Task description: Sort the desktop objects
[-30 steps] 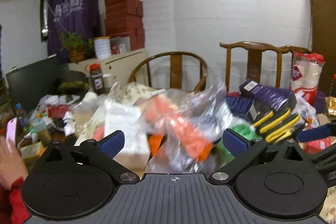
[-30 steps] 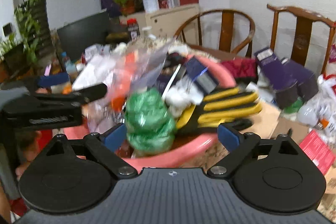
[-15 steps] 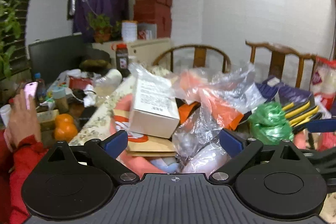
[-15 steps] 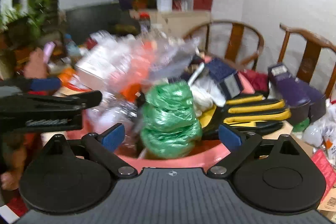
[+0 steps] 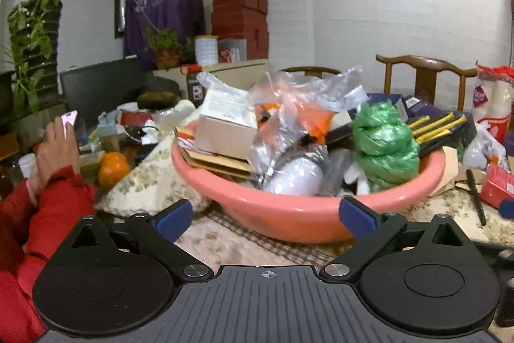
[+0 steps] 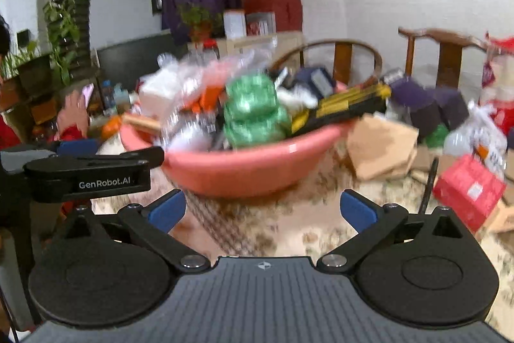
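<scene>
A pink basin (image 5: pixel 289 214) (image 6: pixel 244 169) stands on the table, heaped with a white box (image 5: pixel 225 124), clear plastic bags (image 5: pixel 289 105), a green bag roll (image 5: pixel 382 143) (image 6: pixel 253 111) and black-and-yellow gloves (image 5: pixel 440 127) (image 6: pixel 343 105). My left gripper (image 5: pixel 263 214) is open and empty, just in front of the basin's near rim. My right gripper (image 6: pixel 261 209) is open and empty, a little back from the basin. The left gripper's body (image 6: pixel 86 172) shows at the left of the right wrist view.
A red box (image 6: pixel 465 192), a black pen (image 5: pixel 475 195), brown paper (image 6: pixel 379 147) and purple boxes (image 6: pixel 430 105) lie right of the basin. Oranges (image 5: pixel 112 166) and a person's red-sleeved hand with a phone (image 5: pixel 54 150) are at the left. Wooden chairs (image 5: pixel 424 76) stand behind.
Both grippers have drawn back and lowered from over the heap, so the basin's whole near rim and the tablecloth now show. Both stay open and empty.
</scene>
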The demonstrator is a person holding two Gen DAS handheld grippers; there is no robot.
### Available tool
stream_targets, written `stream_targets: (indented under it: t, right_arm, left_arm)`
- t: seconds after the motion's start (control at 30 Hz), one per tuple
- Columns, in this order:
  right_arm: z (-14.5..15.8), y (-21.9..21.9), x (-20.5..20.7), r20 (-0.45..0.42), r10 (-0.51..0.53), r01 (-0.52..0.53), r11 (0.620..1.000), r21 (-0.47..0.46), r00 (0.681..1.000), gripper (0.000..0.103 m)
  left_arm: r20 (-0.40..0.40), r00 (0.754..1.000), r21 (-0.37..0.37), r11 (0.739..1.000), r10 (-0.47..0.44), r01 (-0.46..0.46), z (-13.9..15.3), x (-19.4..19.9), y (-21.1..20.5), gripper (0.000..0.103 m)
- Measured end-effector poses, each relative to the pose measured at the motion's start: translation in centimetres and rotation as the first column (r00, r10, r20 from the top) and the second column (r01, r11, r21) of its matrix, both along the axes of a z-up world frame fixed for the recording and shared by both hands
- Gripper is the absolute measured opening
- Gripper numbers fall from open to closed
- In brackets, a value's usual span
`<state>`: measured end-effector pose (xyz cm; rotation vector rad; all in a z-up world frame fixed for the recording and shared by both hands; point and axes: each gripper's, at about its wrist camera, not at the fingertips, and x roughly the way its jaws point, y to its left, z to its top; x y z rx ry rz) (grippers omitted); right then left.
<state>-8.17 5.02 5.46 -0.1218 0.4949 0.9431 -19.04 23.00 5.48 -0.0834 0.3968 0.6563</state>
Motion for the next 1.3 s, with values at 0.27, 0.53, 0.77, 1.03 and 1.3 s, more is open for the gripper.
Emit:
stream_targets:
  t: [0.27, 0.53, 0.77, 1.03, 1.3]
  right_arm:
    - [-1.8, -0.6, 0.0, 0.038, -0.078, 0.078, 0.997, 0.013, 0.996, 0.102]
    - [-2.4, -0.1, 0.4, -0.005, -0.068, 0.068, 0.997, 0.035, 0.998, 0.102]
    - [-2.9, 0.4, 0.6, 0.005, -0.076, 0.076, 0.997, 0.003, 0.997, 0.102]
    - [-2.9, 0.6, 0.5, 0.029, -0.114, 0.114, 0.993, -0.001, 0.993, 0.102]
    - [-3.0, 1.2, -0.1, 0.102, -0.107, 0.111, 0.993, -0.042, 0.989, 0.102]
  left_arm:
    - [0.007, 1.000, 0.035, 0.999, -0.006, 0.005, -1.6, -0.4, -0.6, 0.103]
    - [0.017, 1.000, 0.034, 0.999, 0.000, 0.000, -2.5, -0.8, -0.5, 0.103]
    - [0.054, 0.999, -0.027, 1.000, -0.002, 0.003, -3.4, -1.2, 0.4, 0.103]
    - [0.052, 0.999, -0.035, 0.999, 0.002, 0.000, -3.8, -1.3, 0.7, 0.103]
    - [0.030, 1.000, -0.028, 1.000, -0.002, 0.003, -4.3, -0.9, 0.7, 0.103]
